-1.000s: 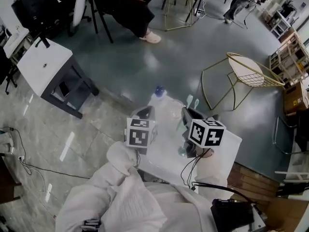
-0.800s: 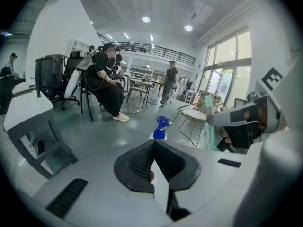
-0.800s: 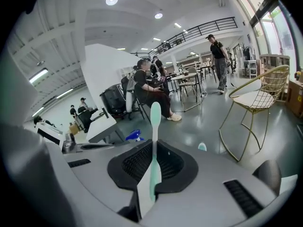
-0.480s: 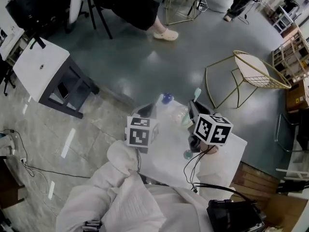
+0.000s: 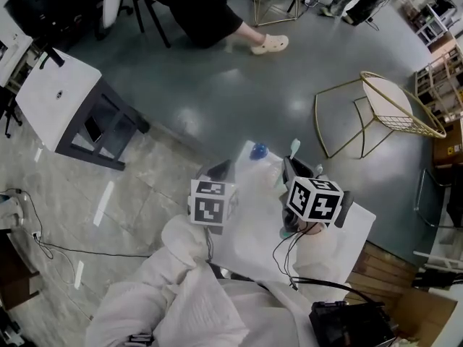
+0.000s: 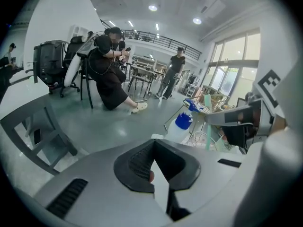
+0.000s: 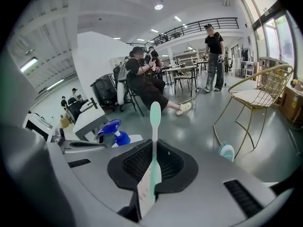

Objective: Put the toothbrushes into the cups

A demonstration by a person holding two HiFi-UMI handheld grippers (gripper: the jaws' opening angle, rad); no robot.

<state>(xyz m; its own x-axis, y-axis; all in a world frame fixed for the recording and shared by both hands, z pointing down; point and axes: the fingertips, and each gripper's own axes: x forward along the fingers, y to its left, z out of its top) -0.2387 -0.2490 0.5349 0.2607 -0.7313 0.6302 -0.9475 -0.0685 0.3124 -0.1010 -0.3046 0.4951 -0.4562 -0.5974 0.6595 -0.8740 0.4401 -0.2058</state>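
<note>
A mint-green toothbrush (image 7: 155, 122) is held upright in the right gripper (image 7: 154, 150), whose jaws are closed narrowly on its handle. The brush head is raised clear above the pads. In the head view the toothbrush (image 5: 294, 150) is seen over the far edge of the white table (image 5: 249, 219), near that table's far corner. A blue-capped spray bottle (image 5: 258, 152) is stood at that corner. In the left gripper view a clear cup (image 6: 200, 140) is seen just beside the bottle. Whether the held brush is over the cup or beside it cannot be told.

The head of a second toothbrush (image 7: 226, 151) is shown to the right of the held one. What carries it is hidden by the gripper body.

The left gripper (image 6: 154, 148) is held over the table's left edge, well apart from the brush. Its jaws are drawn almost together, and only a thin wedge is left between the pads.

A gold wire chair (image 5: 391, 114) is set on the grey floor beyond the table.
</note>
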